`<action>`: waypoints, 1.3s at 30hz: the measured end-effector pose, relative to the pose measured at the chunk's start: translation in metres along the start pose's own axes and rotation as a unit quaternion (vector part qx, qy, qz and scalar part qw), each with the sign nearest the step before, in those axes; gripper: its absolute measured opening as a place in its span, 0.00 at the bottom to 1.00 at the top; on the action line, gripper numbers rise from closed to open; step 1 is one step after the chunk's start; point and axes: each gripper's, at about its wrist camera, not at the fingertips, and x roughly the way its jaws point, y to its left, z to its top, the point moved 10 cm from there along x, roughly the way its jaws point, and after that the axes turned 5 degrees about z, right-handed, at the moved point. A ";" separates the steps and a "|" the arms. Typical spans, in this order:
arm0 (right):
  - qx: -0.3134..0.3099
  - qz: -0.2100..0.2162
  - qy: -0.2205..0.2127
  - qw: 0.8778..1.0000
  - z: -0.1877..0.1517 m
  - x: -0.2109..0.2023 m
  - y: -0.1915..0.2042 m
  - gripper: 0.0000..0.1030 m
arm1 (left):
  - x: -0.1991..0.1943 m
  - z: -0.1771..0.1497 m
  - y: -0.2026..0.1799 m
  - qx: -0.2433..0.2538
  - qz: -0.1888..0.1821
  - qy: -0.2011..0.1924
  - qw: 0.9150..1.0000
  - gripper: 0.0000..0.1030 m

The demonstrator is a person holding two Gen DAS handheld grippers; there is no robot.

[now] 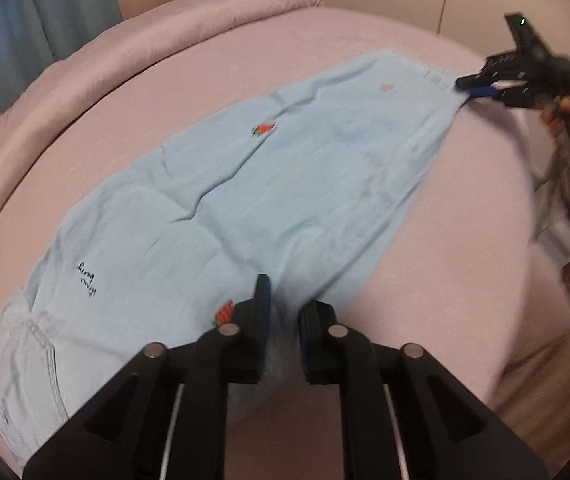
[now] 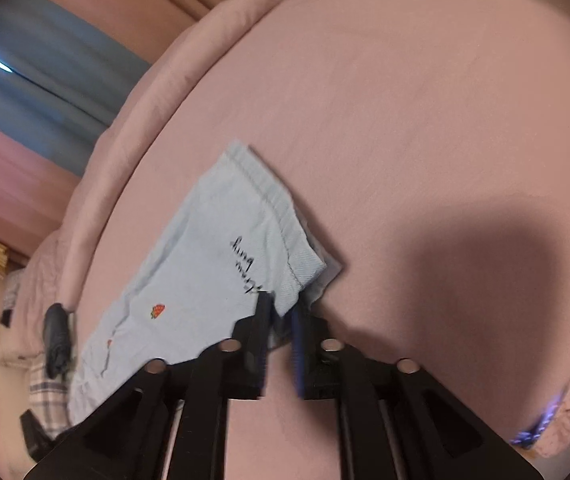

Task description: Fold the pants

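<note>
Light-blue strawberry-print pants (image 1: 221, 200) lying lengthwise on pink bed (image 1: 465, 240); left tongs (image 1: 285, 320) clenching near hem edge, right tongs (image 2: 281, 320) pinching waistband corner opposite.

Both wrist views sit low, close over the bed (image 1: 465, 208), facing forward; shared: the pants (image 1: 213, 200) and bedsheet.

Home bedroom, pink-sheeted bed (image 1: 425, 240), rolled pink duvet (image 1: 165, 36), blue and pink curtains (image 2: 45, 92)
</note>
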 end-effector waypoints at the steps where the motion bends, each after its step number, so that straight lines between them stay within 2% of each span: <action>1: -0.021 -0.039 -0.023 0.999 0.005 -0.012 -0.002 0.42 | -0.013 0.000 0.001 -0.015 -0.015 -0.010 1.000 0.29; 2: -0.046 -0.068 -0.048 0.996 0.011 -0.024 0.001 0.48 | -0.023 0.001 0.003 -0.029 -0.027 -0.022 0.999 0.35; 3: -0.069 -0.073 -0.059 0.993 0.012 -0.031 0.009 0.48 | -0.034 0.001 0.009 -0.049 -0.034 -0.036 0.998 0.47; 4: -0.096 -0.060 -0.059 0.992 0.010 -0.033 0.026 0.48 | -0.045 0.002 0.020 -0.080 -0.041 -0.051 0.995 0.49; 6: -0.158 -0.008 -0.026 0.987 -0.008 -0.026 0.070 0.48 | -0.053 0.000 0.039 -0.124 -0.034 -0.067 0.989 0.49; 7: -0.198 0.031 0.005 0.980 -0.027 -0.017 0.099 0.48 | -0.053 -0.001 0.049 -0.140 -0.023 -0.068 0.988 0.47; 9: -0.259 0.079 0.053 0.961 -0.066 -0.002 0.142 0.45 | -0.048 -0.006 0.068 -0.178 -0.008 -0.065 0.982 0.45; 11: -0.327 0.108 0.092 0.934 -0.108 0.016 0.181 0.35 | -0.040 -0.015 0.084 -0.218 -0.013 -0.056 0.974 0.45; 12: -0.347 0.111 0.103 0.926 -0.122 0.022 0.192 0.35 | -0.038 -0.020 0.087 -0.224 -0.007 -0.048 0.973 0.45; 15: -0.424 0.148 0.136 0.883 -0.170 0.024 0.231 0.35 | -0.040 -0.040 0.083 -0.199 0.008 -0.028 0.980 0.46; 17: -0.495 0.154 0.141 0.843 -0.197 0.025 0.253 0.35 | -0.047 -0.055 0.081 -0.162 0.016 -0.015 0.987 0.48; 19: -0.561 0.146 0.136 0.804 -0.219 0.027 0.266 0.35 | -0.050 -0.073 0.092 -0.134 0.049 0.001 0.990 0.48; 20: -0.582 0.148 0.136 0.788 -0.228 0.027 0.271 0.35 | -0.051 -0.083 0.103 -0.132 0.064 0.008 0.989 0.48; 22: -0.613 0.149 0.134 0.764 -0.238 0.029 0.276 0.35 | -0.053 -0.104 0.129 -0.138 0.113 0.023 0.984 0.49; 24: -0.655 0.121 0.121 0.736 -0.244 0.040 0.281 0.35 | -0.054 -0.127 0.153 -0.168 0.136 0.036 0.976 0.48; 27: -0.700 0.089 0.130 0.696 -0.257 0.058 0.279 0.35 | -0.055 -0.151 0.174 -0.195 0.161 0.039 0.967 0.18; 28: -0.705 0.084 0.131 0.692 -0.259 0.060 0.282 0.35 | -0.058 -0.157 0.180 -0.211 0.161 0.033 0.964 0.12; 31: -0.707 0.095 0.136 0.688 -0.262 0.052 0.289 0.16 | -0.065 -0.163 0.188 -0.217 0.183 0.030 0.958 0.07; 33: -0.708 0.098 0.129 0.687 -0.263 0.048 0.293 0.15 | -0.067 -0.165 0.194 -0.211 0.207 0.033 0.955 0.07; 34: -0.708 0.095 0.137 0.687 -0.264 0.051 0.289 0.15 | -0.072 -0.171 0.203 -0.216 0.229 0.036 0.948 0.07; 35: -0.705 0.086 0.148 0.688 -0.263 0.063 0.282 0.15 | -0.078 -0.176 0.213 -0.239 0.230 0.031 0.943 0.06; 37: -0.695 0.088 0.159 0.696 -0.263 0.069 0.274 0.15 | -0.096 -0.189 0.226 -0.309 0.199 0.002 0.930 0.06; 38: -0.687 0.091 0.161 0.703 -0.260 0.068 0.274 0.15 | -0.106 -0.192 0.229 -0.324 0.196 -0.012 0.925 0.06; 39: -0.674 0.096 0.165 0.713 -0.256 0.067 0.276 0.15 | -0.119 -0.196 0.230 -0.341 0.185 -0.029 0.921 0.11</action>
